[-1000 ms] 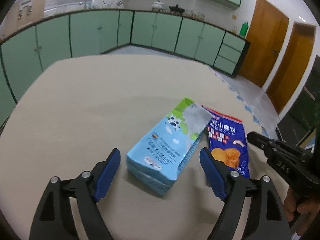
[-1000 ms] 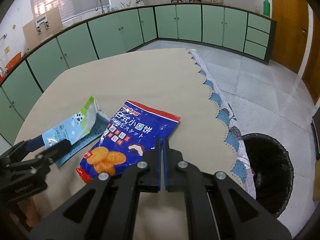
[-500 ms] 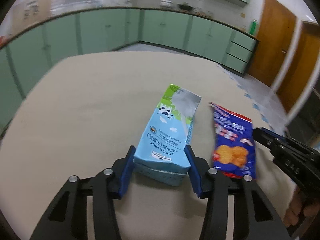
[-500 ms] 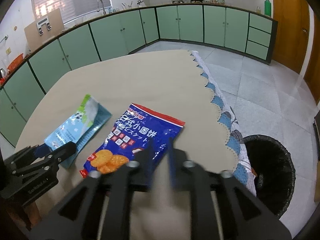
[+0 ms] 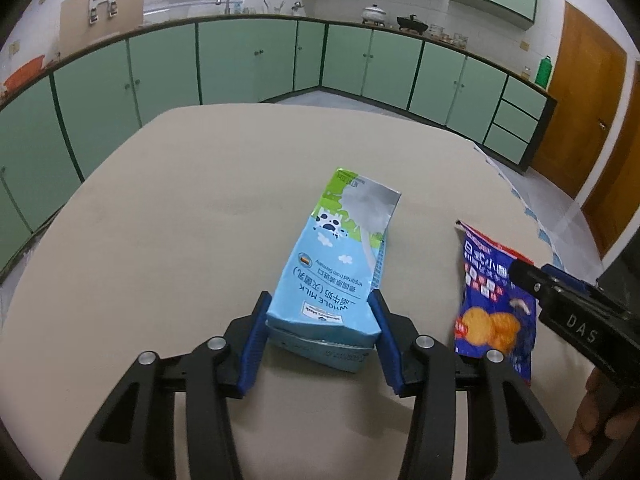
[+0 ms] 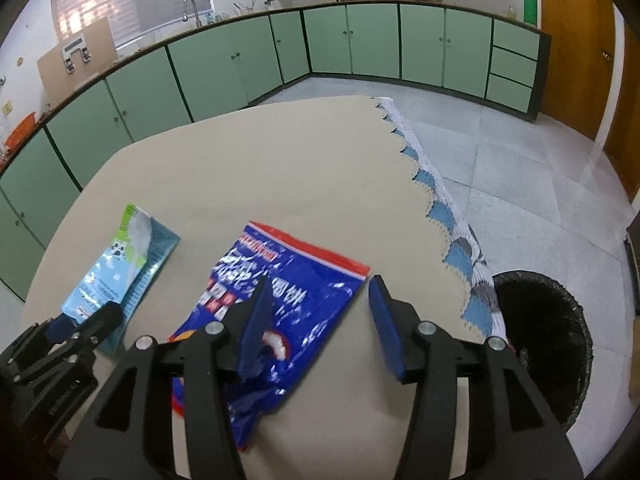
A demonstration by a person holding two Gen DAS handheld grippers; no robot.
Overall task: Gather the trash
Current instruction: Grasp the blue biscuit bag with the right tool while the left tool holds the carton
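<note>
The left gripper (image 5: 320, 334) had its blue pads pressed on both sides of the near end of a flattened milk carton (image 5: 338, 264), which lay on the beige table (image 5: 168, 216). The right gripper (image 6: 318, 326) hovered over a blue biscuit bag (image 6: 288, 280) just beside the carton; its jaws were opening, with the bag's near edge between them but not pinched. A black trash bin (image 6: 552, 320) stood on the floor past the table's right edge.

The carton looked light and crushable — likely stiff enough to lift by its squared base. The bag was thin, crinkly and probably slippery; a pinch on one edge would suit it best.

A second before, the left jaws stood wide around the carton, and the right jaws were fully closed — both had since changed.
</note>
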